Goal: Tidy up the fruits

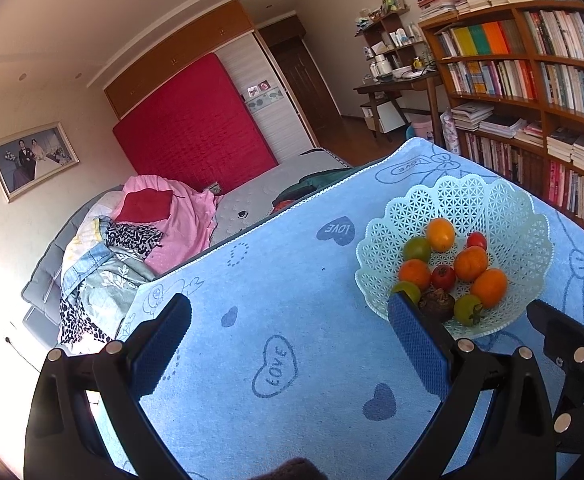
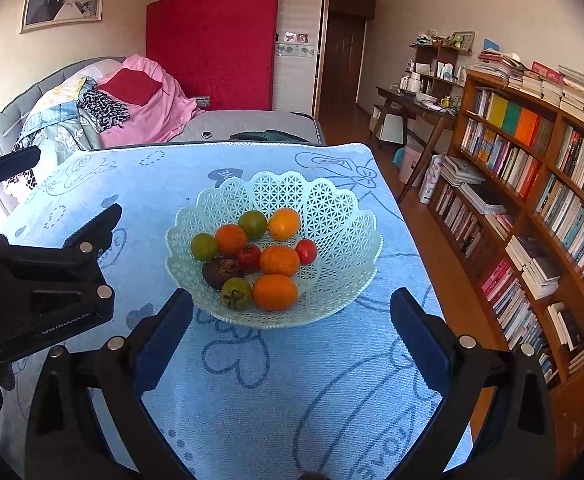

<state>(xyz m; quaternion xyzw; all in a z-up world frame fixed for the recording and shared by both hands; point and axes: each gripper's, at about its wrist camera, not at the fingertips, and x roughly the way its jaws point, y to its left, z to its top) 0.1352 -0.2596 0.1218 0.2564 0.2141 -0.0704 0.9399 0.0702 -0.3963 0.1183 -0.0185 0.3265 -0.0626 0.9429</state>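
Plastic lattice basket (image 2: 332, 216), pale mint, scalloped rim, sits on blue towel-type cloth (image 2: 252, 380) w/ heart + "LOVE" print. All fruit is inside the basket; none seen on the cloth around it.

Handling, my guess: basket is light + a bit flexy, would slide on cloth if nudged, so don't push on the rim. Fruits are small, round, smooth-skinned, so likely to roll + slip out of a pinch. Take each across its widest part, come from above, soft squeeze. Tomato-like ones prob bruise or split easily; oranges firmer. They're packed touching each other, so lifting 1 may shift its neighbours.

Looks, all placed relative to basket:
- 4 orange citrus: near orange (image 2: 275, 292) at front, 1 at centre (image 2: 279, 261), 1 left of centre (image 2: 231, 240), yellower one (image 2: 284, 223) toward back.
- 2 red tomatoes: 1 centre (image 2: 249, 258), 1 right (image 2: 306, 251).
- 3 green ones: front w/ stem (image 2: 236, 293), left (image 2: 204, 246), back (image 2: 253, 224).
- 1 dark brown wrinkled fruit (image 2: 222, 272), front-left; type unclear.

Left gripper (image 1: 288, 340): jaws wide apart, empty, over bare cloth left of basket; its right finger overlaps basket's near-left rim in view, contact can't tell.
Right gripper (image 2: 292, 328): jaws spread wide, nothing held, just in front of basket, aimed at it.
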